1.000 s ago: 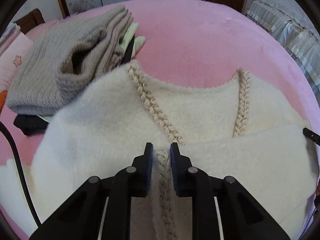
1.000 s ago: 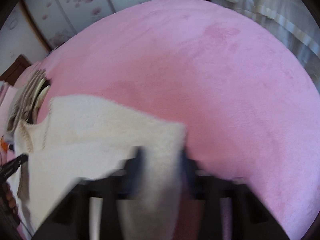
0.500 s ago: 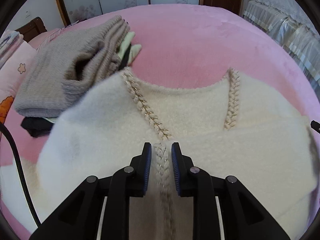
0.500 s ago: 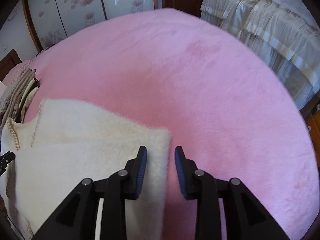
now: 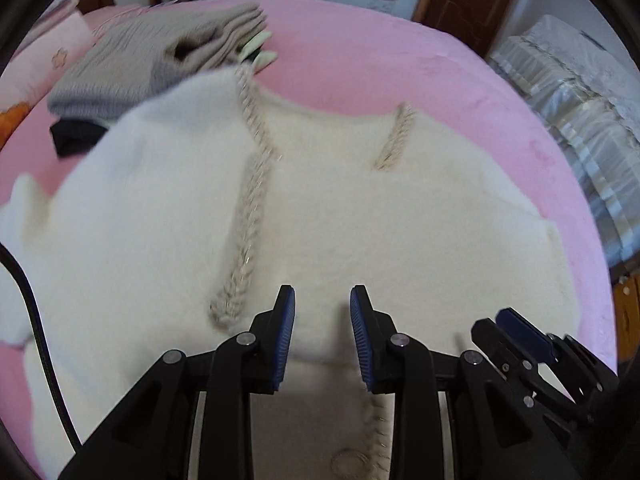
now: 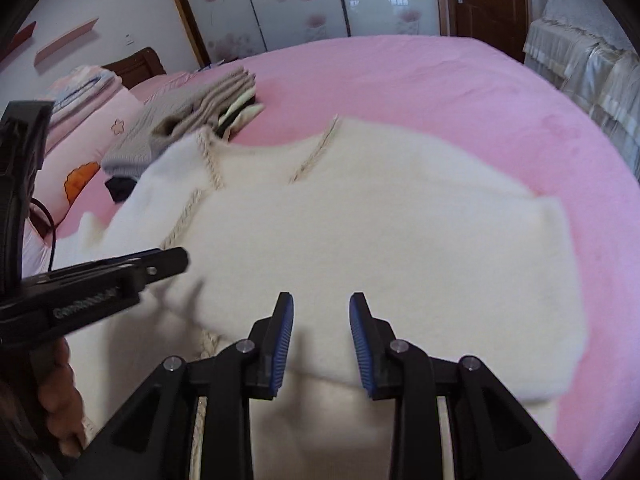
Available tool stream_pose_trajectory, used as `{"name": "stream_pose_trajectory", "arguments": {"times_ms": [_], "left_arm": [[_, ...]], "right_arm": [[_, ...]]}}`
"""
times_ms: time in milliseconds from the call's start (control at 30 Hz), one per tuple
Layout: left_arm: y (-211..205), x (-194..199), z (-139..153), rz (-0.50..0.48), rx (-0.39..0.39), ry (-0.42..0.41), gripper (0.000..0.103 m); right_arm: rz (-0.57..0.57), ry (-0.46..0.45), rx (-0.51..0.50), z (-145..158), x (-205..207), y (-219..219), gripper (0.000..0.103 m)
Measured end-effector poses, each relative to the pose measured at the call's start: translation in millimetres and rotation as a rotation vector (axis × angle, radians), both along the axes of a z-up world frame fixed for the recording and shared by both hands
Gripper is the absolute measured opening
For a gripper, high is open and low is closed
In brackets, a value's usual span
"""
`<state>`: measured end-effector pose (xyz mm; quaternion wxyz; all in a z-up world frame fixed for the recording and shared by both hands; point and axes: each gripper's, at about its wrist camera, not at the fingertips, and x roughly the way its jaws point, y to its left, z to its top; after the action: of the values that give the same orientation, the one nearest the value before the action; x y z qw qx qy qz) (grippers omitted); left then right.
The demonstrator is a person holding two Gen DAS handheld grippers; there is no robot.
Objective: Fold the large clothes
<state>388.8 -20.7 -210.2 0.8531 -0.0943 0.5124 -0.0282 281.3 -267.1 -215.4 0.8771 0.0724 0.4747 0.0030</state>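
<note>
Cream cardigan (image 5: 360,208) spread on the pink bed (image 5: 360,60); left gripper (image 5: 322,340) and right gripper (image 6: 321,344), both wide apart and holding nothing, hover over its near fold.

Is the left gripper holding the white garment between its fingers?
No, the left gripper is open above the white garment, with nothing pinched between its blue fingers.

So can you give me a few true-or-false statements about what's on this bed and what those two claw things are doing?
1. The cream sweater lies on a pink bedspread. True.
2. The left gripper is clamped on the sweater. False: its jaws are apart, holding nothing.
3. The right gripper is open. True.
4. The grey knit sits alone. False: it tops a pile of clothes.
5. The sweater has braided trim. True.
</note>
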Motion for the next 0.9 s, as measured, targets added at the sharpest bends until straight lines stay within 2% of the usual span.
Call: {"name": "stream_pose_trajectory", "arguments": {"times_ms": [33, 133, 167, 267, 367, 433, 533, 767, 900], "left_arm": [[0.2, -1.0, -8.1, 0.016, 0.015, 0.009, 0.027], [3.9, -5.7, -14.4, 0.018, 0.022, -0.027, 0.027], [4.2, -5.9, -13.9, 0.01, 0.034, -0.032, 0.027], [6.2, -7.0, -13.8, -0.01, 0.053, -0.041, 0.027], [5.3, -8.7, -14.5, -0.024, 0.054, -0.054, 0.027], [1.3, -10.1, -15.4, -0.04, 0.086, -0.076, 0.027], [0.9, -13.8, -15.5, -0.059, 0.113, -0.1, 0.027], [1.2, -14.1, -12.4, -0.078, 0.089, -0.068, 0.027], [3.8, -8.4, -9.9, -0.068, 0.074, -0.033, 0.031]], "right_arm": [[-0.025, 0.021, -0.012, -9.4, 1.3, -5.3, 0.029], [-0.096, 0.01, -0.013, -15.1, -8.6, -36.5, 0.017], [-0.138, 0.004, -0.047, -10.6, -15.5, -53.4, 0.013], [-0.245, -0.011, -0.147, -4.6, -32.0, -98.6, 0.013], [-0.257, -0.004, -0.114, -6.5, -44.7, -126.3, 0.0], [-0.257, -0.006, -0.114, -6.9, -45.5, -127.3, 0.0], [-0.273, -0.001, -0.167, -11.7, -42.3, -120.1, 0.0], [-0.304, -0.014, -0.106, -16.2, -48.6, -127.9, 0.0], [-0.295, 0.004, -0.134, -15.1, -45.6, -122.7, 0.0]]}}
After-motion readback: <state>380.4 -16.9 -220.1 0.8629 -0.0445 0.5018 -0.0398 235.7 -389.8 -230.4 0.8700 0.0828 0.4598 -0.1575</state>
